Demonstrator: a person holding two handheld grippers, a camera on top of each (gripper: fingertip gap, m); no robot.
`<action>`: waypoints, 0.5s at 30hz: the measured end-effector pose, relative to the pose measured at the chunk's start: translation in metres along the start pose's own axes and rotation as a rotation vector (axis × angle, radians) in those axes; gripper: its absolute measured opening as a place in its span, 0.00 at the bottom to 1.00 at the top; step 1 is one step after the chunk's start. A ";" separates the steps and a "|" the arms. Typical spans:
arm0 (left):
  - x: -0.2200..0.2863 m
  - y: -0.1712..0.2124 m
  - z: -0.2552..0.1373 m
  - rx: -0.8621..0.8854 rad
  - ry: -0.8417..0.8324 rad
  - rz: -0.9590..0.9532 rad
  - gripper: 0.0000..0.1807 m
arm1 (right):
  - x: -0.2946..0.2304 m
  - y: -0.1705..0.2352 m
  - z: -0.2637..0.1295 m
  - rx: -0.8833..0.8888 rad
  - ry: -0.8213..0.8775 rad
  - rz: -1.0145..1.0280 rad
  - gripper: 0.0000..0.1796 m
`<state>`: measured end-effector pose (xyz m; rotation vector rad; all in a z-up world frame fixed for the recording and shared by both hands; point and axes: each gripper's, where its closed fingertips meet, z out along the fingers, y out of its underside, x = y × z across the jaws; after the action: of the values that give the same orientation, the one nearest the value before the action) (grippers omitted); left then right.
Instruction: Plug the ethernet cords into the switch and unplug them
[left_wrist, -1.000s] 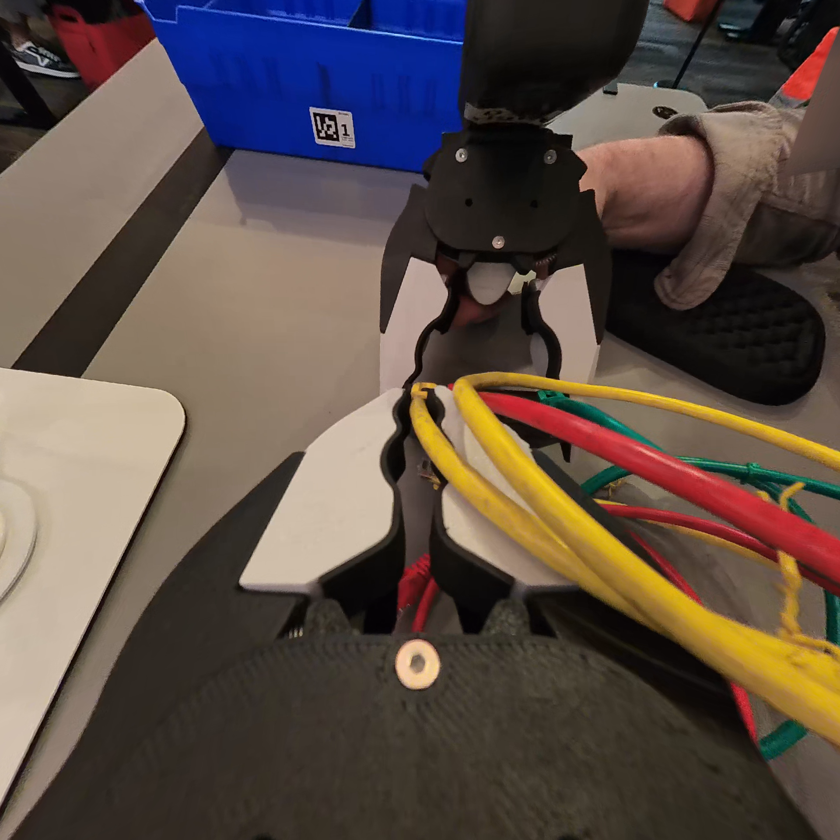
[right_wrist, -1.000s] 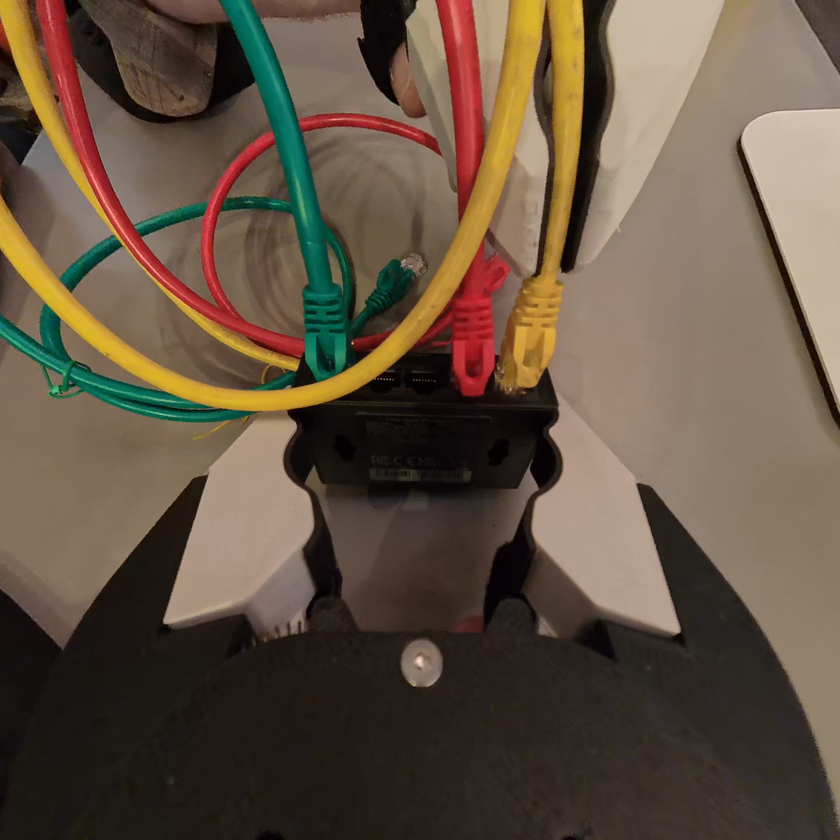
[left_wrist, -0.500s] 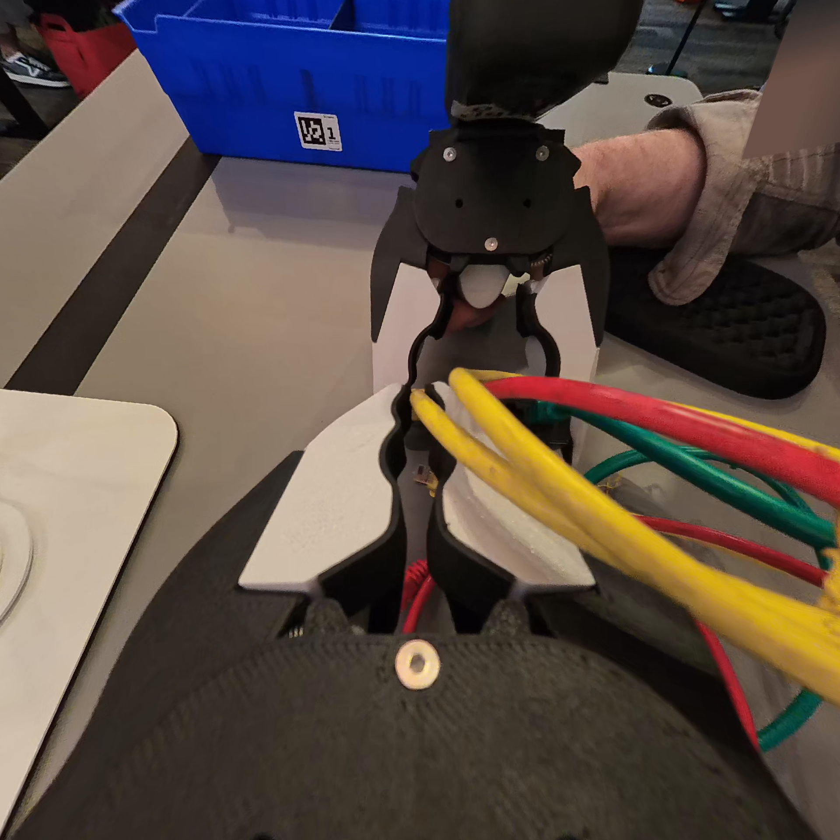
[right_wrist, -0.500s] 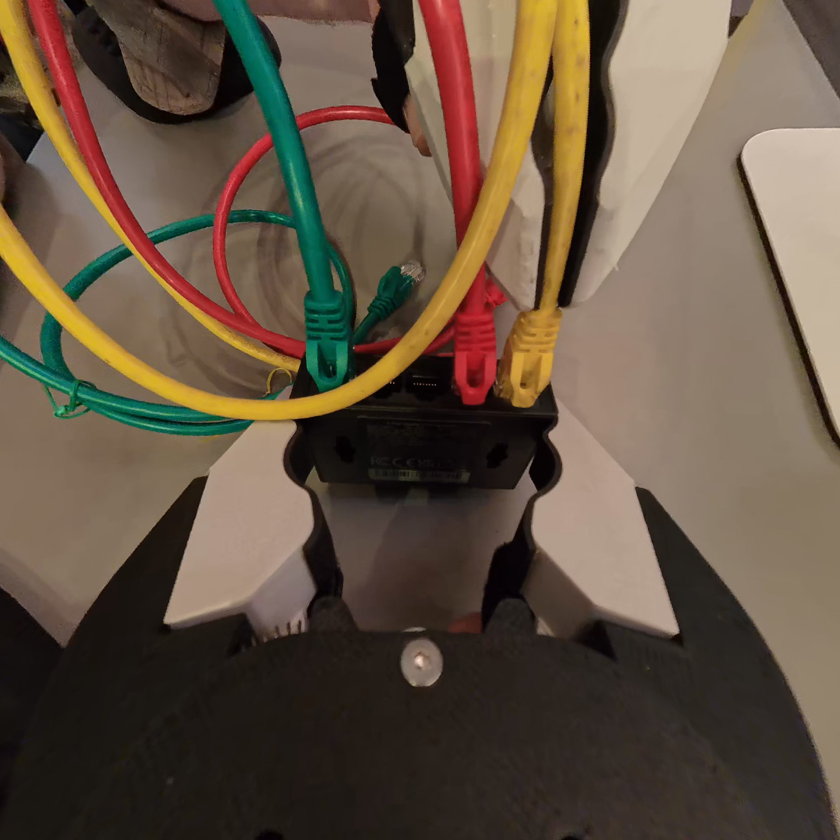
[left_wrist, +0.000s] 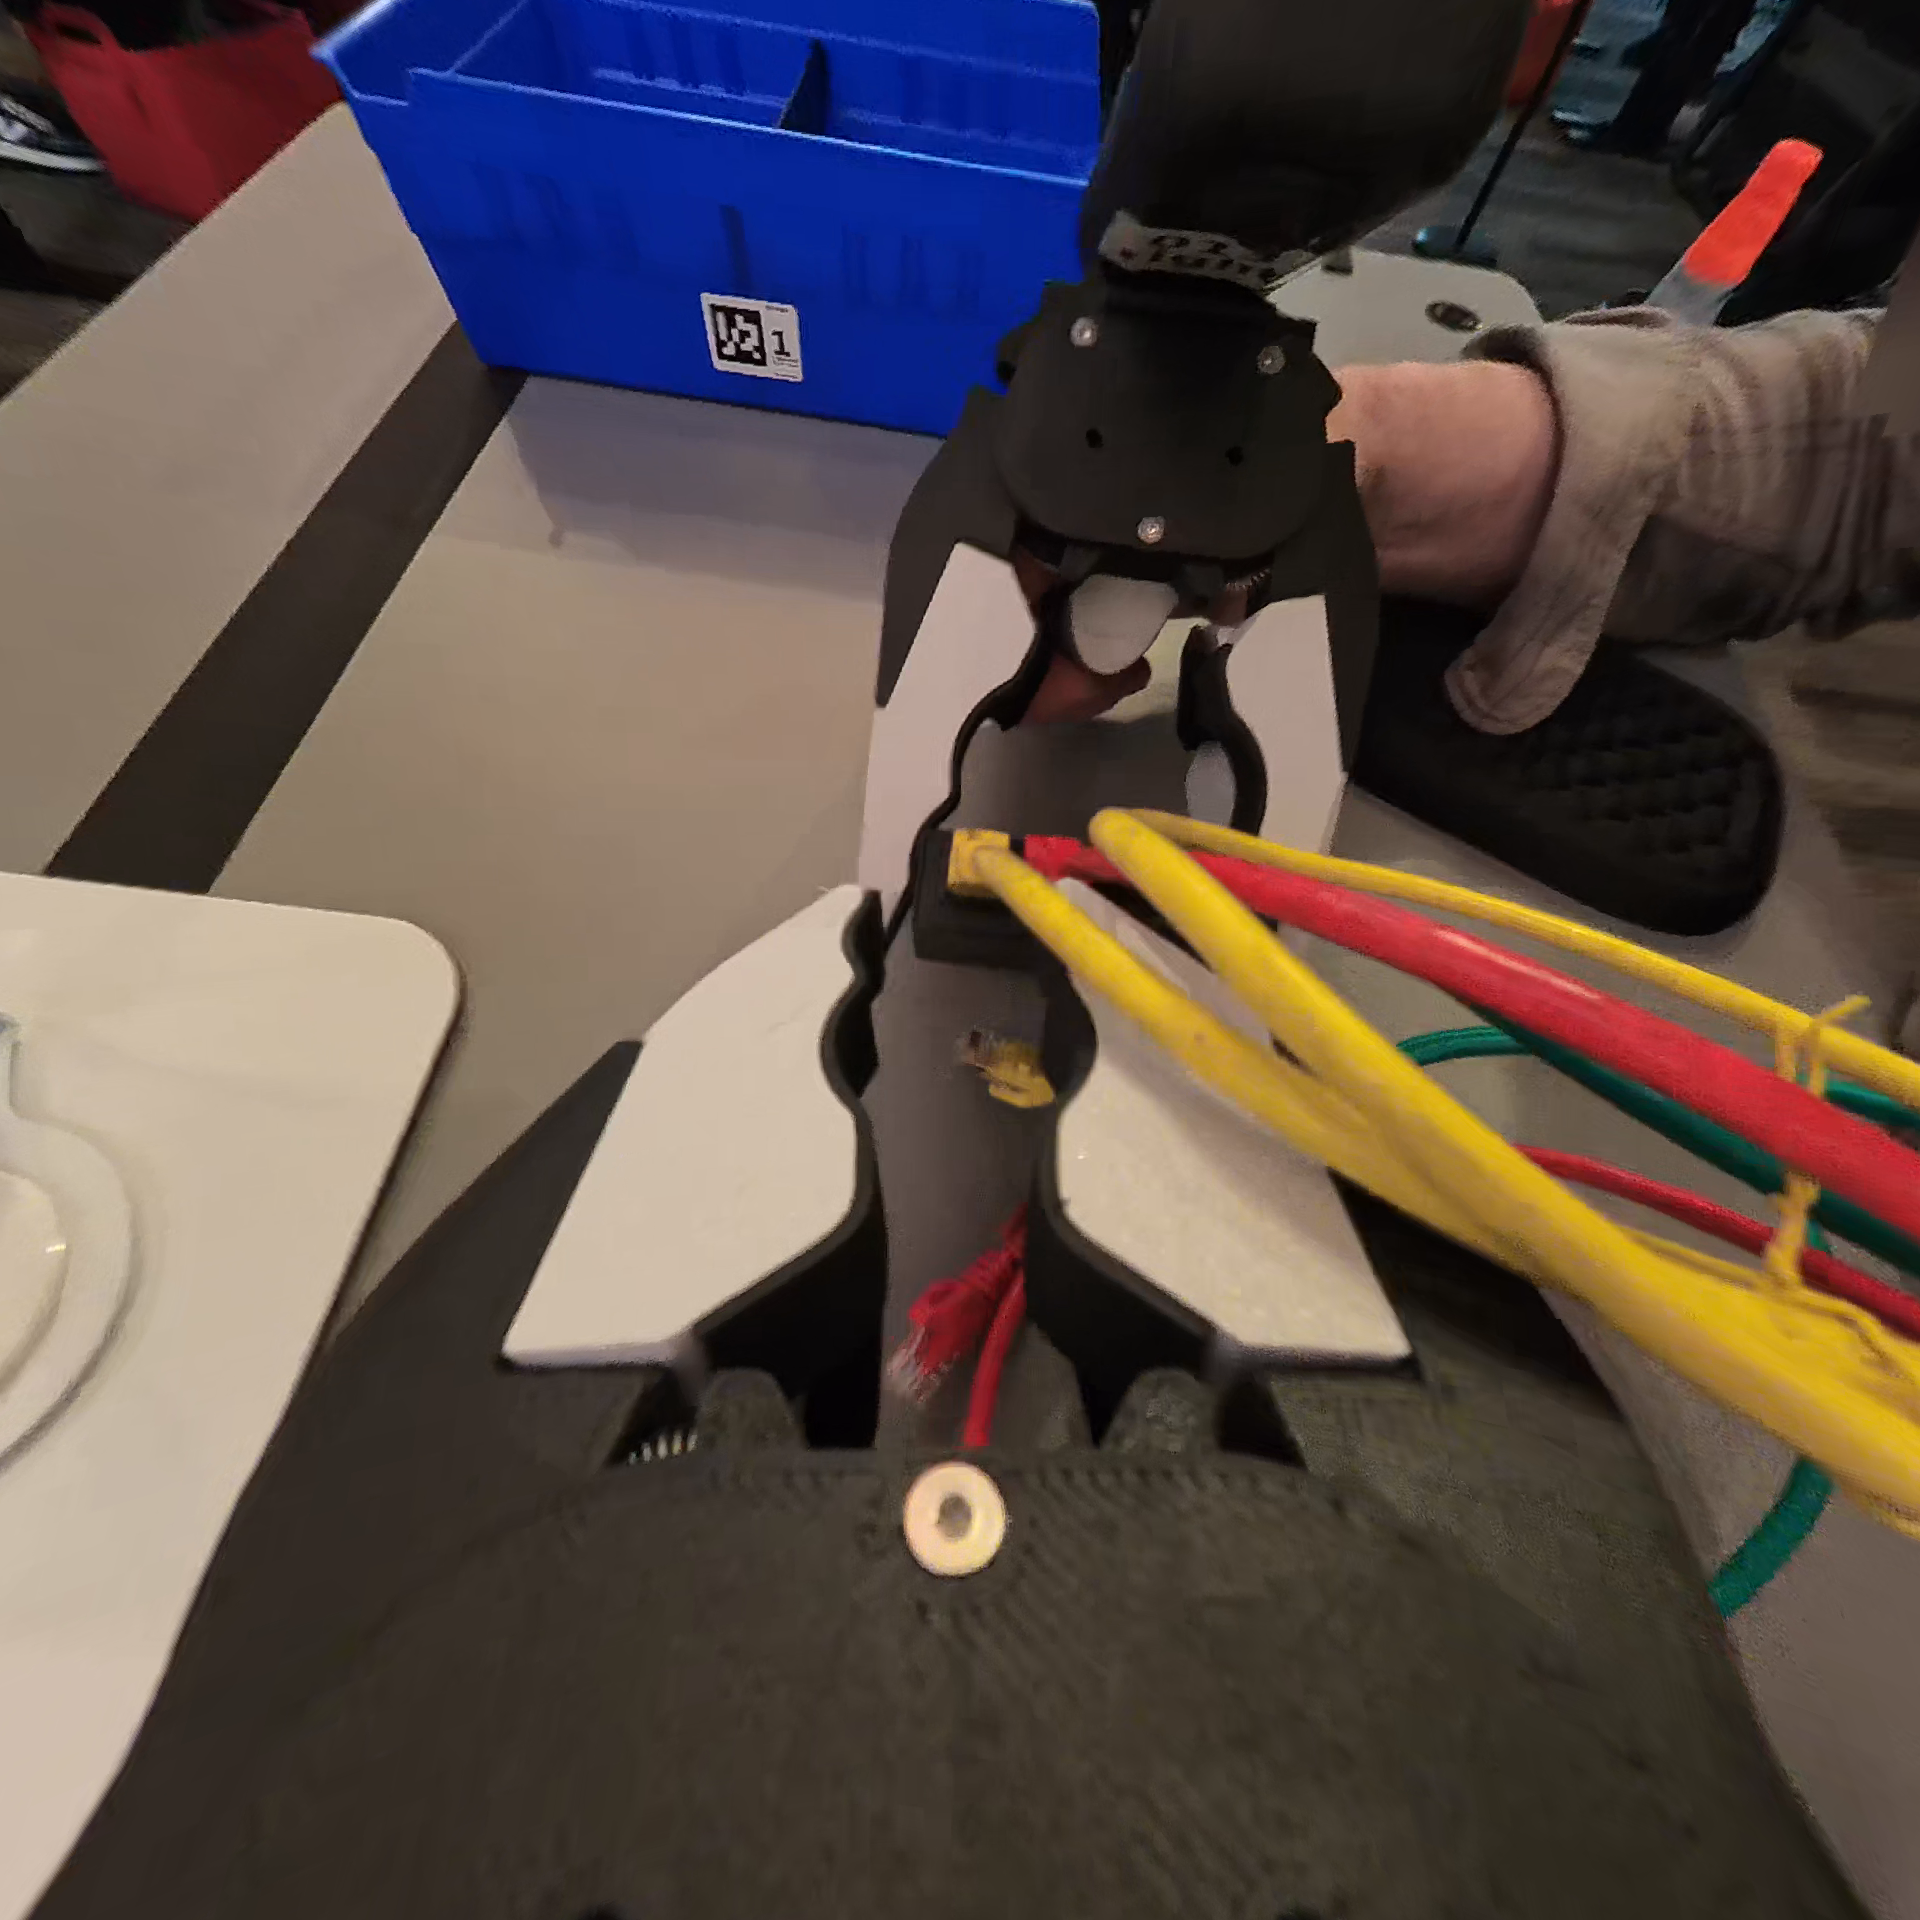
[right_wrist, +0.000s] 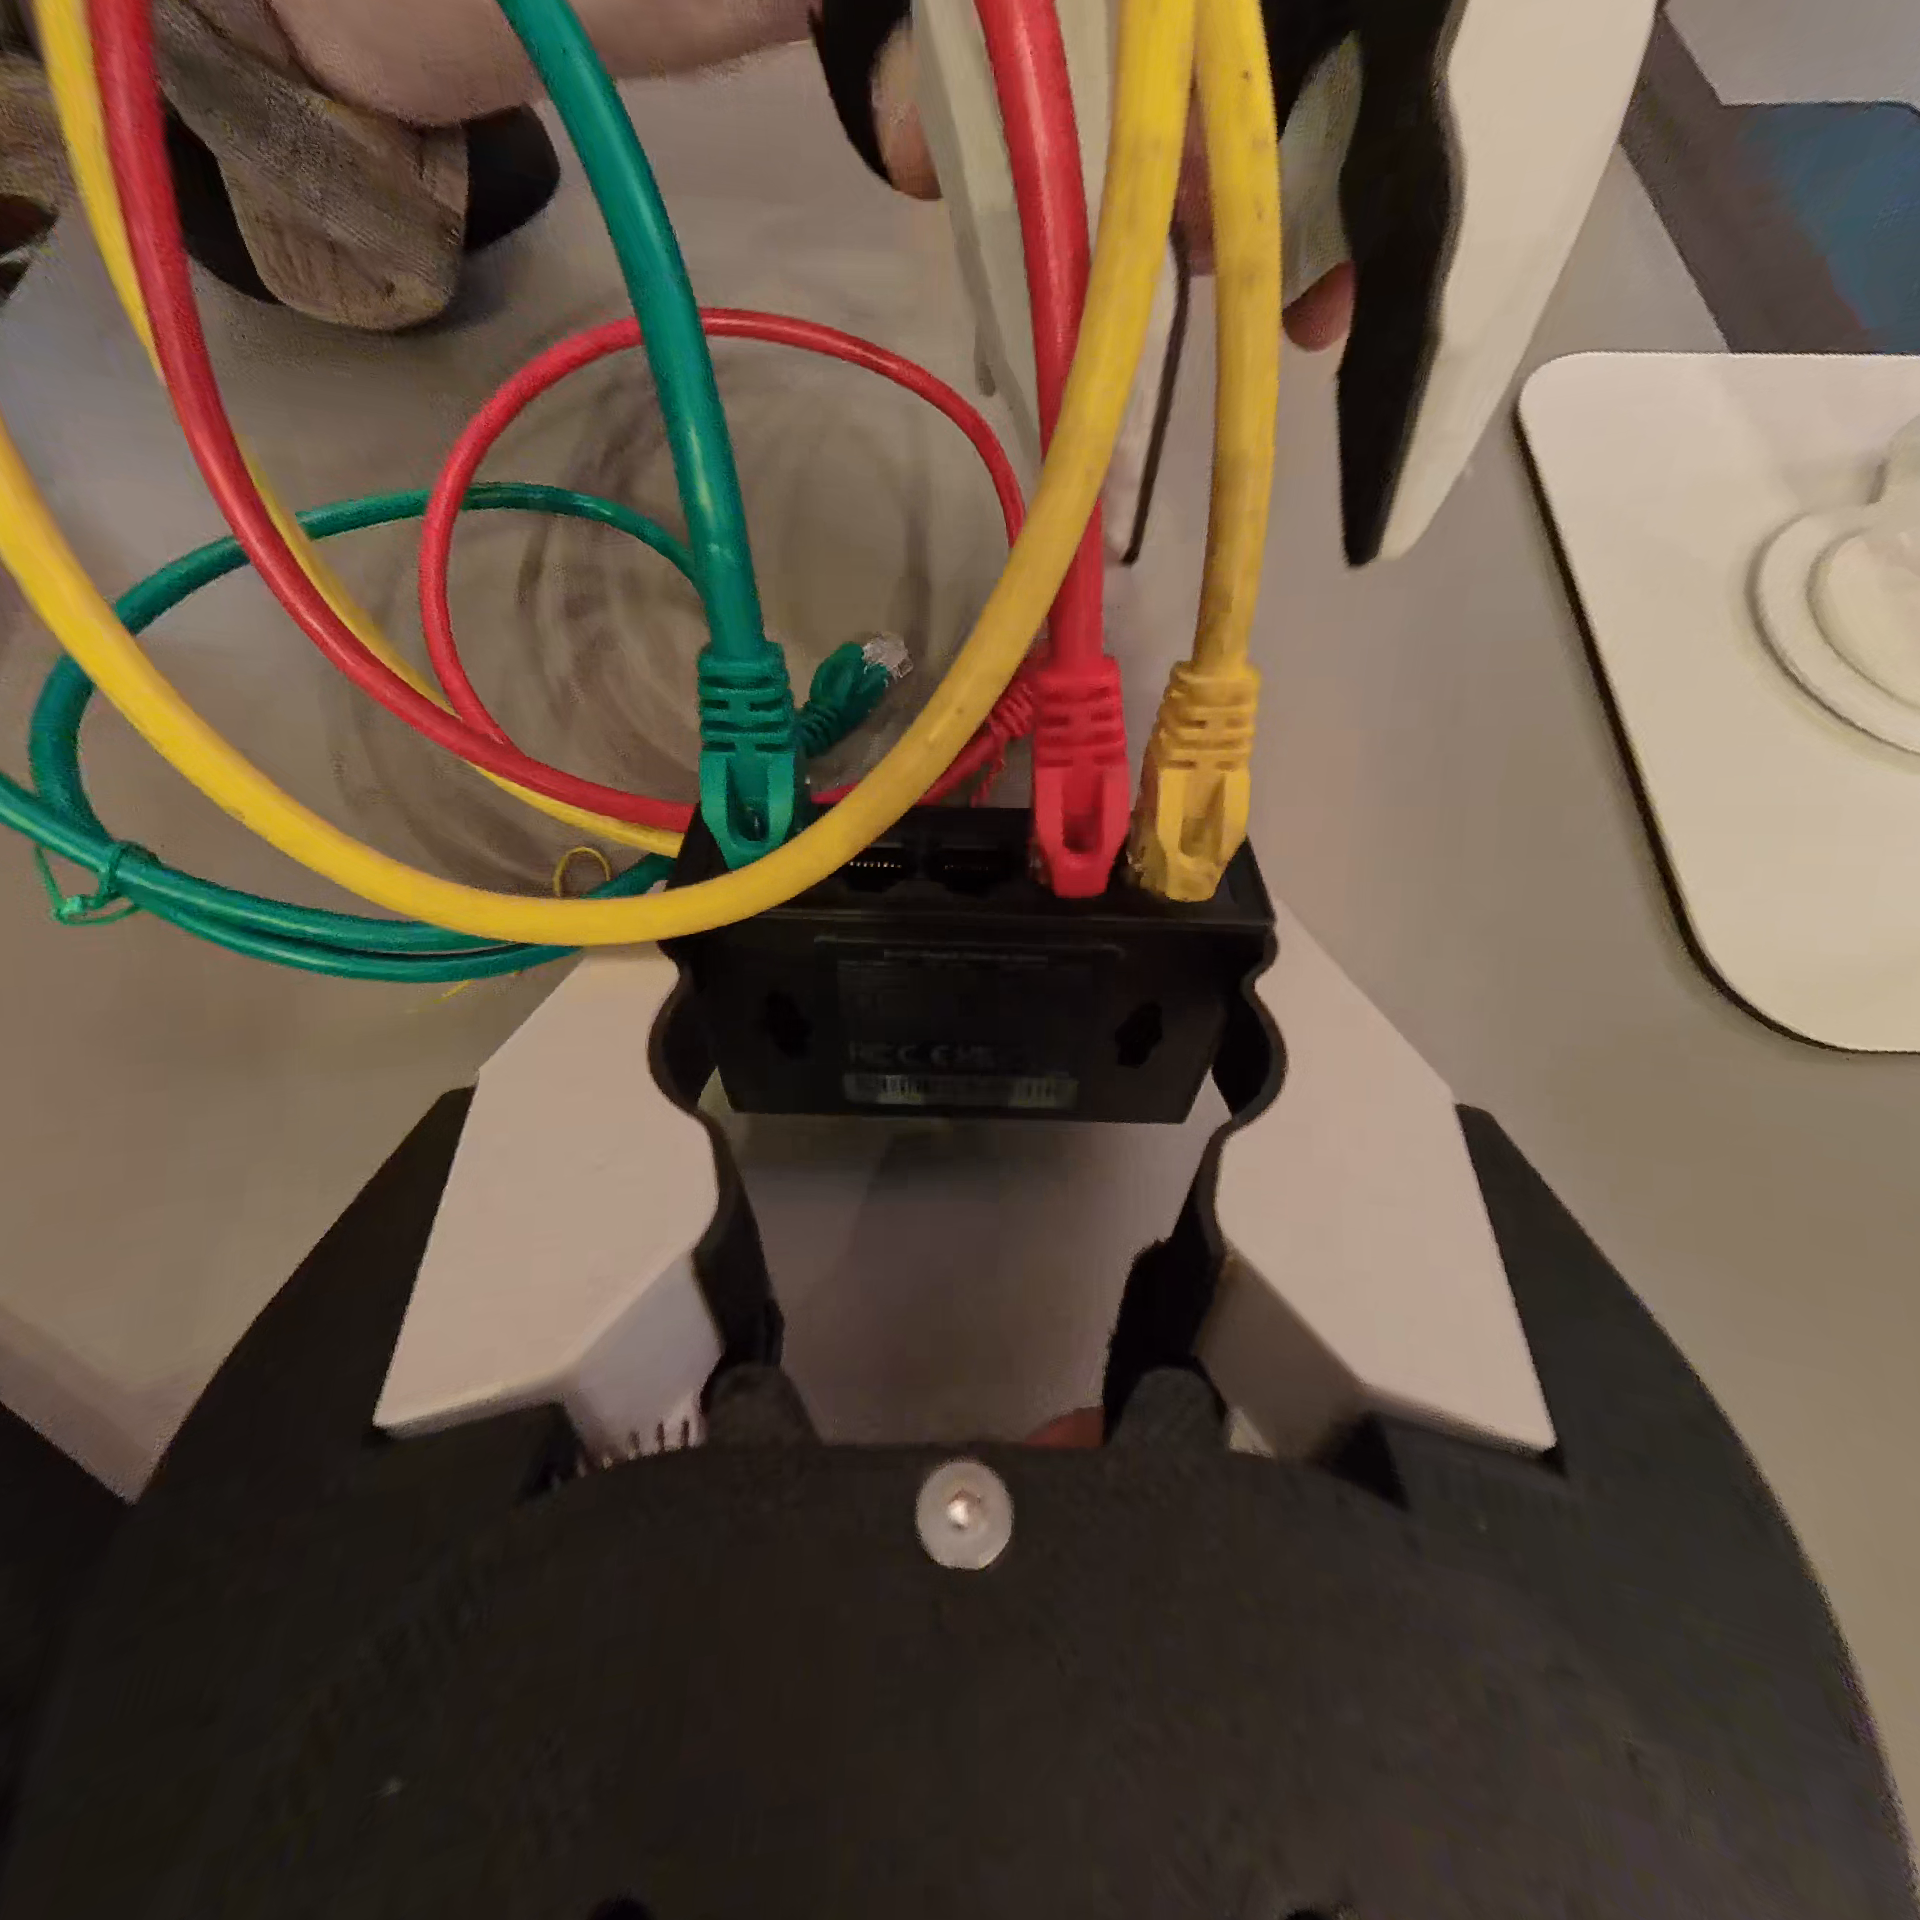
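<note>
My right gripper is shut on the black switch and holds it by its two ends. A green plug sits in the leftmost port, and a red plug and a yellow plug in the two rightmost. The two middle ports are empty. My left gripper is open just short of the switch. The yellow cord runs loose between its fingers. A loose yellow plug and a loose red plug lie on the table under it.
Red, green and yellow cord loops lie on the grey table. A blue bin stands at the back. A white board lies to the left. A black mesh pad lies under the person's hand. Across from one pair of fingers to the other is roughly 7 centimetres.
My left gripper has opened, let go of the yellow cord and drawn back from the switch. The yellow plug stays in the rightmost port. The right gripper still holds the switch.
</note>
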<state>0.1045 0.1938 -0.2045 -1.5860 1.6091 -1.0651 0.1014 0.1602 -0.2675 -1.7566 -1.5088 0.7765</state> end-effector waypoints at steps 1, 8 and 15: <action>-0.006 -0.001 -0.004 0.012 -0.018 0.011 0.16 | 0.001 0.000 -0.001 -0.004 0.008 0.000 0.54; -0.038 -0.017 -0.041 0.195 0.016 -0.157 0.20 | 0.024 0.025 -0.020 -0.270 0.166 -0.052 0.54; -0.008 -0.011 -0.042 -0.002 0.030 -0.049 0.29 | 0.044 0.022 -0.031 -0.554 0.214 -0.196 0.55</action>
<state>0.0738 0.2070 -0.1756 -1.6257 1.5994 -1.1182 0.1454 0.1980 -0.2672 -1.9567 -1.8216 0.0594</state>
